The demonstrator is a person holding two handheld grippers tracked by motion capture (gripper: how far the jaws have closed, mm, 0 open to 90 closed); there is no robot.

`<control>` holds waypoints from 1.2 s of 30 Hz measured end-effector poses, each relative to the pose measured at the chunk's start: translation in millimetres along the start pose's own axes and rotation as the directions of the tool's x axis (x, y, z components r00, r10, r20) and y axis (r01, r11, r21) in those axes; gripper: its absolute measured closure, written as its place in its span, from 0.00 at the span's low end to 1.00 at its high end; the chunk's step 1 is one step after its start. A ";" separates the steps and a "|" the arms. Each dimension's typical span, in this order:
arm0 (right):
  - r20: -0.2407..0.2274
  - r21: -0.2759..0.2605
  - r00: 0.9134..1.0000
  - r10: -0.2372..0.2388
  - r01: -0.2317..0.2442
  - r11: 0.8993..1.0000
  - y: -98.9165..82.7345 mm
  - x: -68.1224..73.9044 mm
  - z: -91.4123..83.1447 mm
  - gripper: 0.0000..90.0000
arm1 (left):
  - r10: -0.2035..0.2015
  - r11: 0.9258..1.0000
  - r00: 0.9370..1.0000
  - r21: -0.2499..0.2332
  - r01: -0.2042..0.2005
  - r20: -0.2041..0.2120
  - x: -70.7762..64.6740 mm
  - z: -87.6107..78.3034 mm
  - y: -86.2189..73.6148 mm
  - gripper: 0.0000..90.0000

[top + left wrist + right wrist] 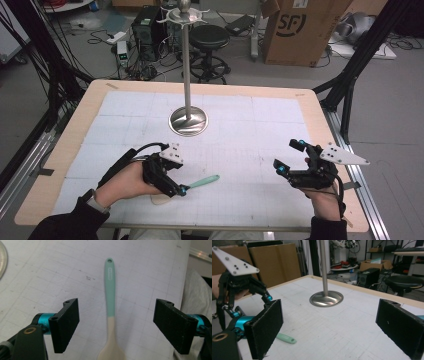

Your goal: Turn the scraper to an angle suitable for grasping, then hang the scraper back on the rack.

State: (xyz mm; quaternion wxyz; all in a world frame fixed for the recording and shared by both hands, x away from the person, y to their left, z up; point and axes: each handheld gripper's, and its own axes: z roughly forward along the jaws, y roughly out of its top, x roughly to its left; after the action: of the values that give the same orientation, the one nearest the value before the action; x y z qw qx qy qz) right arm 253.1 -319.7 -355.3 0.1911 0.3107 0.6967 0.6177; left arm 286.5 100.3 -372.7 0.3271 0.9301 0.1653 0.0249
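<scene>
Standing wide apart, the jaws of the left gripper (116, 325) have nothing pressed between them; the pads (65, 323) are clear of the spoon (110, 315) on both sides. The spoon lies flat on the white gridded mat (150, 277), below and between the two jaws, not touched by either. Its mint-green handle runs away from the gripper and ends in a small hanging hole; the cream bowl end sits nearest the gripper, at the bottom edge of the left gripper view.

In the high view the left gripper (182, 190) sits low over the near left part of the mat, tips just at the spoon (202, 182), with the green handle pointing out to the right and the pale bowl under the gripper body. The person's left hand (122, 182) wraps the gripper from behind.

The right gripper (289, 157) is well apart from the spoon, on the near right side of the mat, jaws also wide with nothing between them. Its own view looks between the two black pads (265, 326) toward the steel stand (326, 298), round base on the mat, pole rising upward. The handle end of the spoon (286, 338) shows low in that view.

The stand (188, 121) is at mid-table, well beyond both grippers.
</scene>
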 end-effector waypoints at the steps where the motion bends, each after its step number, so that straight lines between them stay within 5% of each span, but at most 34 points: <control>1: 0.003 -0.003 1.000 0.005 -0.005 1.000 0.2 0.3 -1.1 0.07 | 0.007 1.000 1.000 -0.002 -0.007 0.002 0.0 0.8 0.5 0.24; 10: 0.020 -0.015 1.000 0.007 -0.007 1.000 0.4 -0.9 -11.0 0.07 | 0.010 0.997 0.999 0.080 -0.013 0.040 6.2 18.6 6.2 0.29; 15: 0.017 -0.013 1.000 0.009 -0.008 1.000 0.1 -0.6 -12.0 0.07 | 0.045 0.993 0.998 0.109 -0.051 0.053 4.8 27.7 7.1 0.35; 21: 0.015 -0.013 1.000 0.008 -0.007 1.000 0.2 -0.8 -12.2 0.07 | 0.063 0.986 0.998 0.150 -0.066 0.022 3.2 34.3 8.4 0.47; 28: 0.016 -0.013 1.000 0.010 -0.009 1.000 0.3 -2.0 -11.1 0.07 | 0.071 0.972 0.997 0.224 -0.072 0.014 1.6 41.7 7.9 0.60; 36: 0.005 -0.008 1.000 0.007 -0.007 1.000 0.1 -1.7 -8.4 0.07 | 0.034 0.957 0.999 0.287 -0.029 -0.015 3.0 44.2 5.3 0.67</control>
State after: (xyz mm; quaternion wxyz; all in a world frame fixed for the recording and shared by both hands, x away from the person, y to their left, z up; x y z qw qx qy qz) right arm 249.0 -327.0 -354.0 0.1921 0.3141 0.6925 0.6204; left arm 297.8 70.9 -404.4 0.1866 0.9699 0.1556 0.0149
